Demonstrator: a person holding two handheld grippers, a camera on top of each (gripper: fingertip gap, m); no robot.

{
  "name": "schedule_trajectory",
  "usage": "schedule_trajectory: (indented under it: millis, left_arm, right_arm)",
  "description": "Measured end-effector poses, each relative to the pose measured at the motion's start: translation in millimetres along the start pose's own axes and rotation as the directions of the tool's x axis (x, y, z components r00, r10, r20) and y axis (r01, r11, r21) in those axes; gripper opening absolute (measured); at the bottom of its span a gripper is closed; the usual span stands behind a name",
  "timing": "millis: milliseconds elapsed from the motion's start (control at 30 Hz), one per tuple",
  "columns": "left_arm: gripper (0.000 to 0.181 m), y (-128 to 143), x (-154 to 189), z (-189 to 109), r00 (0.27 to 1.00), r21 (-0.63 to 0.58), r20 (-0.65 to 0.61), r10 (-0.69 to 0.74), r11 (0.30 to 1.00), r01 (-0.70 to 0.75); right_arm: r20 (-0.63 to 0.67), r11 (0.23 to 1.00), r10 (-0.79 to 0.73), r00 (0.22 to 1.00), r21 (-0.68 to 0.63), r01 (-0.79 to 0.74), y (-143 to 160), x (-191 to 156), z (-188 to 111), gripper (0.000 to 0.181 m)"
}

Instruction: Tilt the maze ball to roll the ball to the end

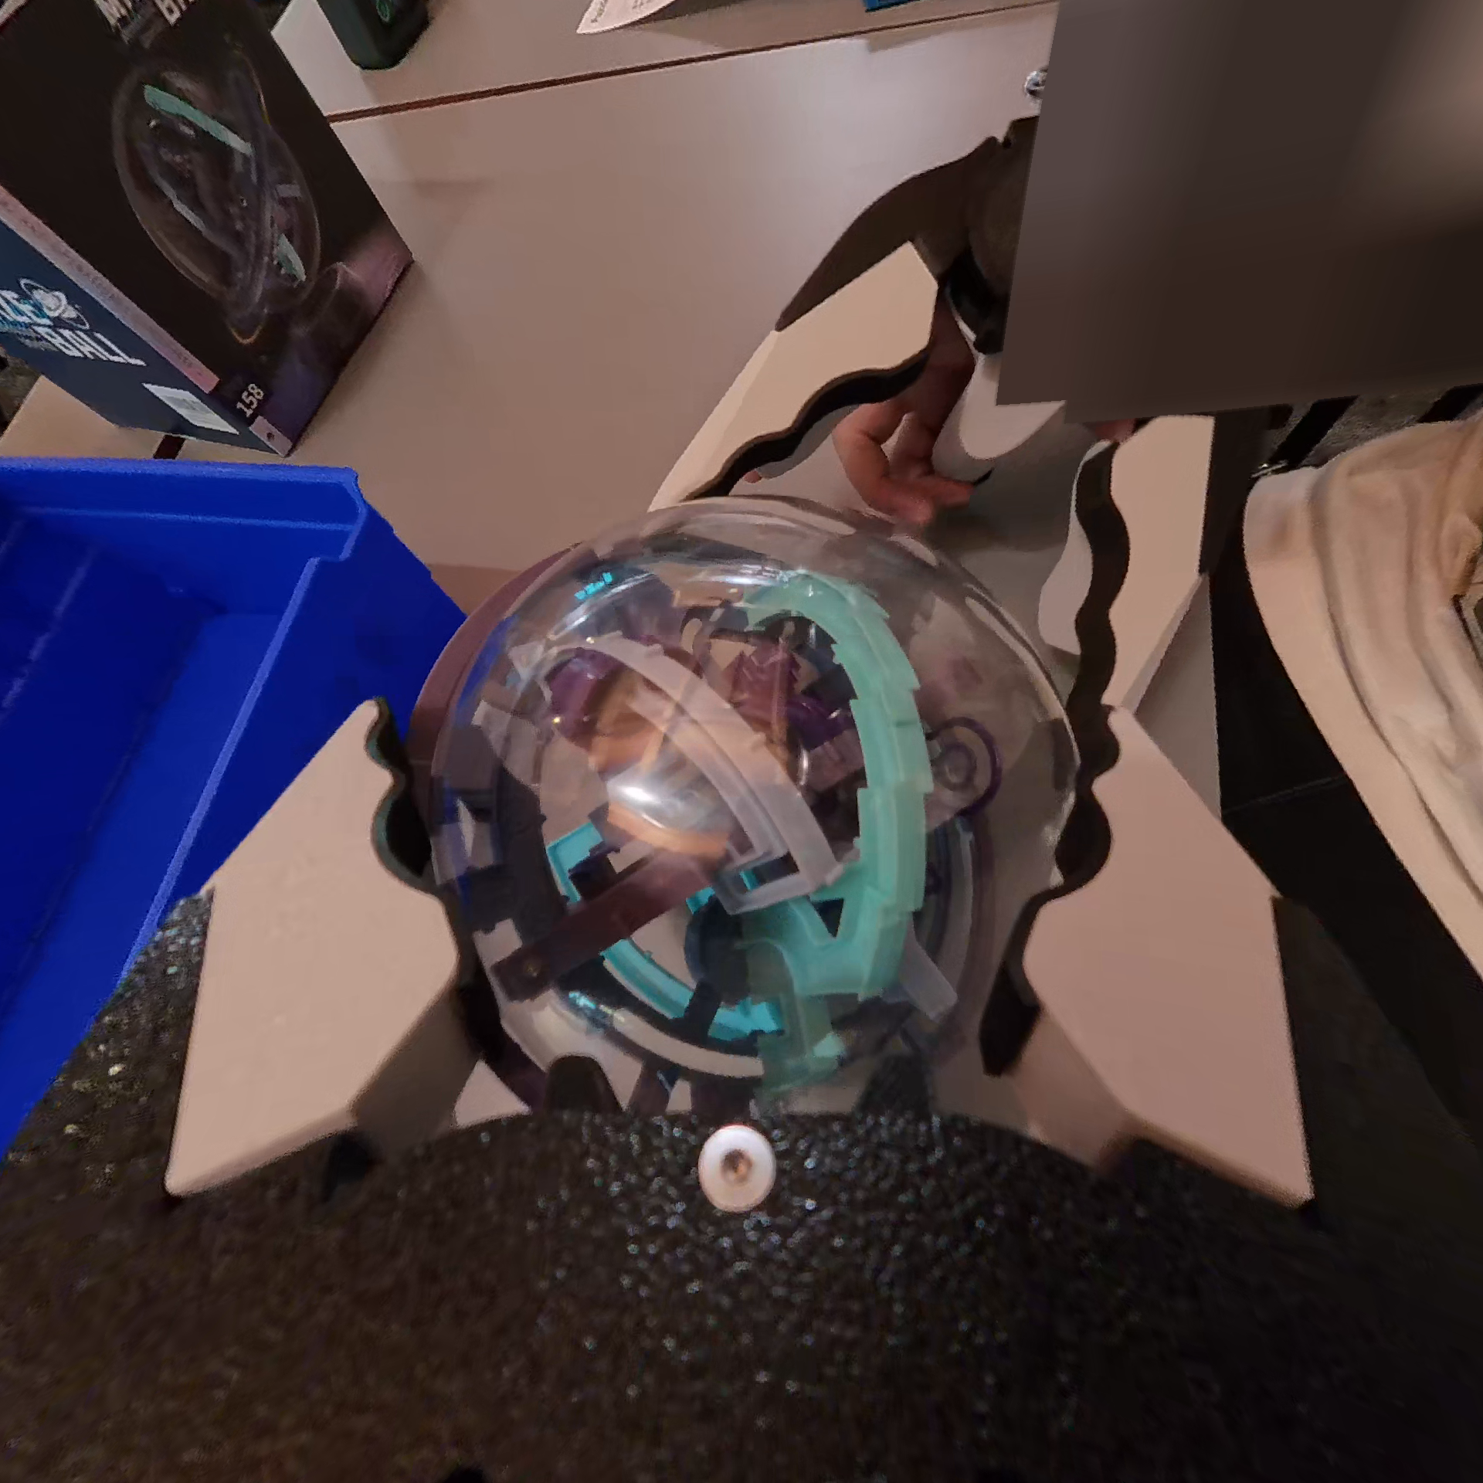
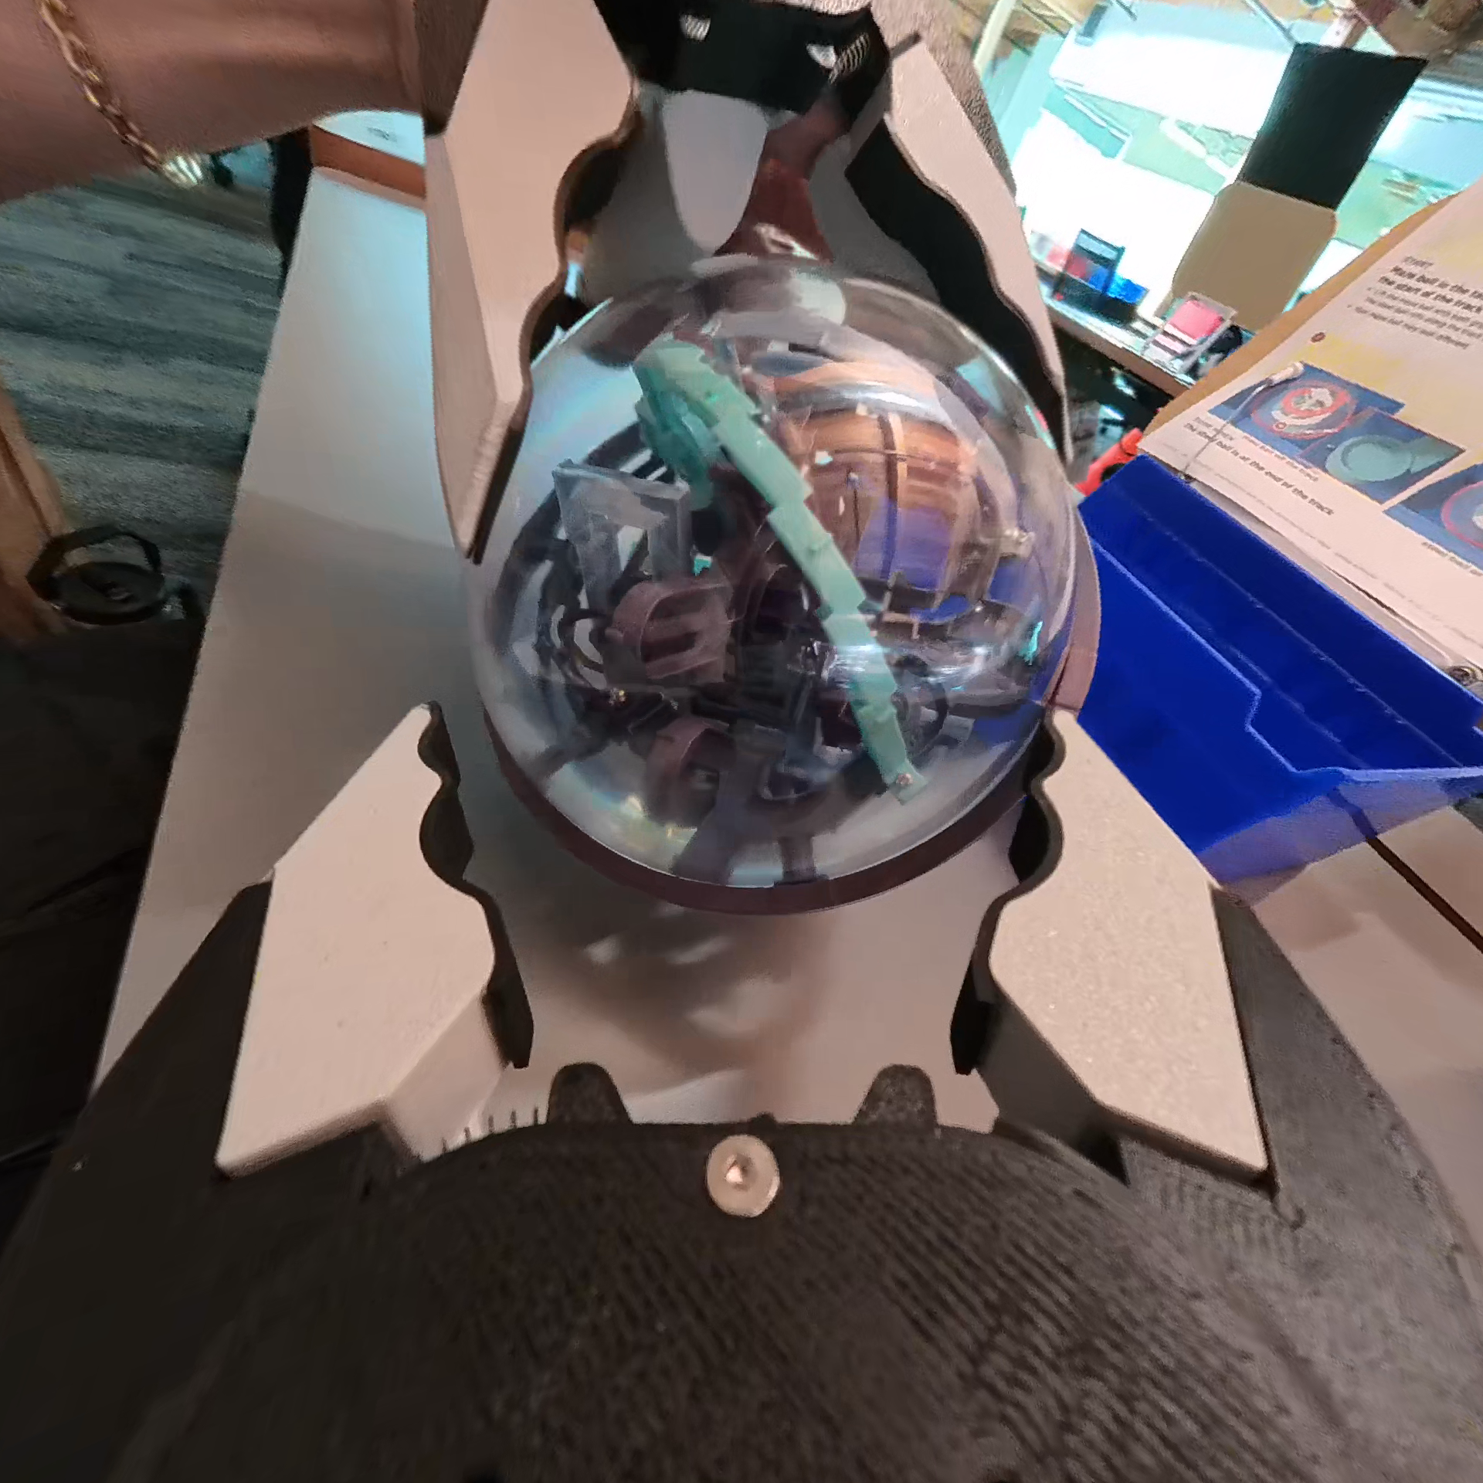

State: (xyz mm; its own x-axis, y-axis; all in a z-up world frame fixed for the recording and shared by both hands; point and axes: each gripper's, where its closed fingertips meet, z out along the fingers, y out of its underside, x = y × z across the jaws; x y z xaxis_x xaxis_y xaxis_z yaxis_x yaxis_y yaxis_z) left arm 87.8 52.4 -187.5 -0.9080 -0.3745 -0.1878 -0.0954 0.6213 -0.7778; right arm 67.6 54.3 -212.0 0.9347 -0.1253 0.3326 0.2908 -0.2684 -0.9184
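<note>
Maze ball [image 1: 746,794] sits between both grippers above the pale table [image 1: 610,265], clear shell pinched from opposite sides. Left gripper [image 1: 742,818]: spread wide around the shell, wavy black pads pressing its flanks near the dark equator band. Right gripper [image 2: 746,762]: likewise spread to the ball's width, pads bearing on the lower sides just above the dark rim. Judged as mid-tilt, with the small ball inside too hard to pick out among the tracks, so progress cannot be told.

To do this step well: keep both grips even and firm, since a smooth round shell can slip or spin between the pads. Roll both wrists together, slowly, in small amounts. Pause after each tilt and let the ball settle on its track. Follow the mint-green track [image 2: 790,554], avoid jerks, and keep the shell over the table in case of a drop.

Pose: both tools angled down and inward, facing each other across the shell. Farther off in the left wrist view, a hand [image 1: 891,465] wraps the far handle; in the right wrist view a wrist with a chain bracelet [image 2: 104,88] reaches in from the upper left. Just beside the ball, a blue bin [image 1: 160,642]; beyond it, a dark box [image 1: 192,209].
</note>
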Motion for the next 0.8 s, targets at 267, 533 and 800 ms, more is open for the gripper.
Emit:
schedule_trajectory:
  millis: [267,533,800]
  left_arm:
    - [0.156,-2,6,1,0.998,-0.014,0.017,0.055,0.998,-0.055]
    - [0.156,-3,14,-1,0.990,-0.003,0.070,0.124,0.992,-0.124]
    - [0.156,-4,21,-1,0.976,-0.012,0.123,0.177,0.984,-0.177]
  right_arm:
    - [0.058,0.998,0.046,0.997,0.037,-0.048,-8,4,-9,0.127]
    - [0.088,0.999,-0.026,0.996,0.038,0.023,-8,-3,-16,0.128]
    - [0.076,0.995,-0.064,0.995,0.076,0.058,-19,6,-30,0.127]
